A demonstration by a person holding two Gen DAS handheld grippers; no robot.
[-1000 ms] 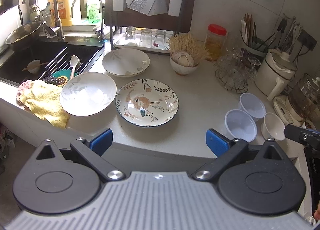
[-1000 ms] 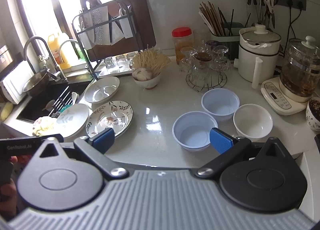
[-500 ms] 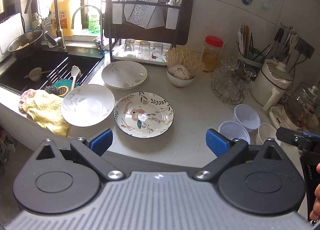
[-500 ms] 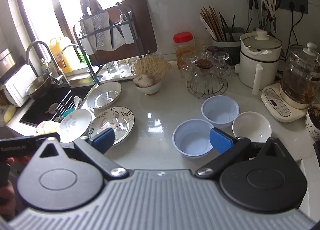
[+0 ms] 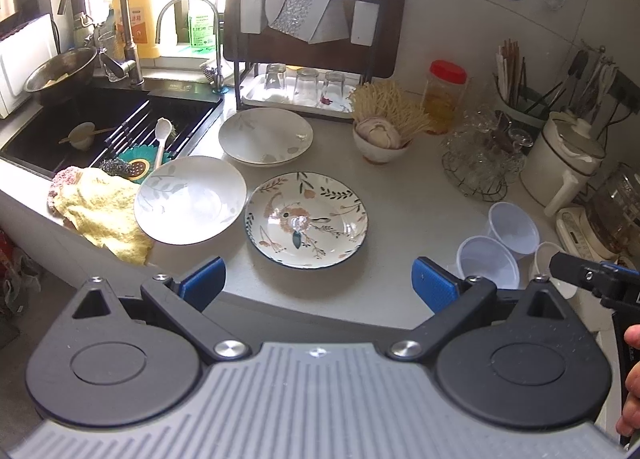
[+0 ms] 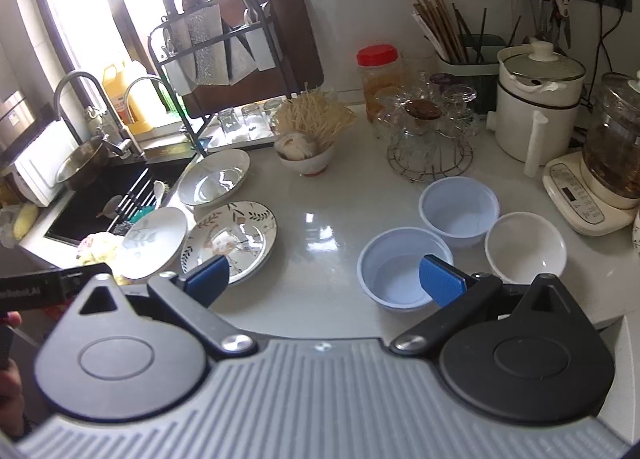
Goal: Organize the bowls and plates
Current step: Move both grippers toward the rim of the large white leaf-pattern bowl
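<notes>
Left wrist view: left gripper [image 5: 316, 283] and right gripper [image 6: 324, 281] both wide open, empty; leaf-print plate [image 5: 190, 200] overhangs desk front edge by sink, a nudge could tip it off.

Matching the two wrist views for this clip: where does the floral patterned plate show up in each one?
Left wrist: the floral plate lies centre frame on the counter, just ahead of the open left gripper.
Right wrist: the floral plate lies lower left, partly behind the left finger of the open right gripper.
Shared landmark: the red-lidded jar by the back wall.
</notes>
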